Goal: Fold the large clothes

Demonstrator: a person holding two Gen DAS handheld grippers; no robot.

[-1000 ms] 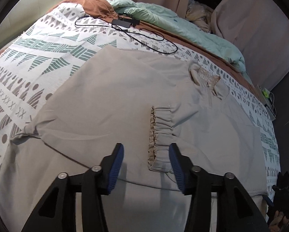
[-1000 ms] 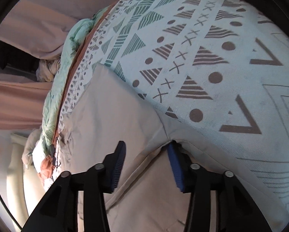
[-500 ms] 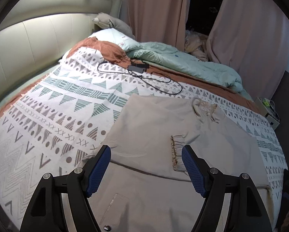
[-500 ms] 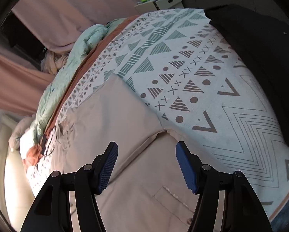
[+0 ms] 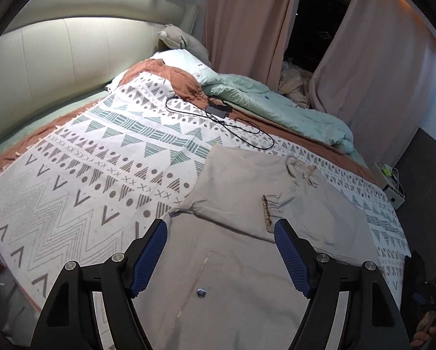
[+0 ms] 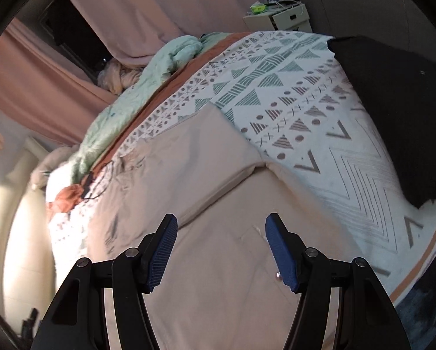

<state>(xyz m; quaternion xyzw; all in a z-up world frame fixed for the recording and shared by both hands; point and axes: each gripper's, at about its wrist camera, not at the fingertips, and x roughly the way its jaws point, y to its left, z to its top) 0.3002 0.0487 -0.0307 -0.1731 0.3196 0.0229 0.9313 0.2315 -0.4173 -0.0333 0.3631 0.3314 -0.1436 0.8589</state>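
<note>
A large beige garment (image 5: 241,262) lies spread on a patterned bedspread (image 5: 101,163). Both sleeves are folded in over the chest; one gathered cuff (image 5: 269,214) lies near the middle. A snap button (image 5: 201,293) shows on its lower part. My left gripper (image 5: 221,250) is open and empty, held above the garment's lower part. The garment also fills the right wrist view (image 6: 218,204). My right gripper (image 6: 221,248) is open and empty above it, near the folded sleeve edge (image 6: 226,183).
A black cable with a power brick (image 5: 218,110) lies on the bedspread beyond the garment. A mint duvet (image 5: 276,102) is bunched at the far side. A black cloth (image 6: 393,102) lies on the bed's right. A bedside table (image 6: 279,17) stands beyond.
Both grippers let go of the garment, opened wide and pulled back and up from it. The sleeves stay folded in.
</note>
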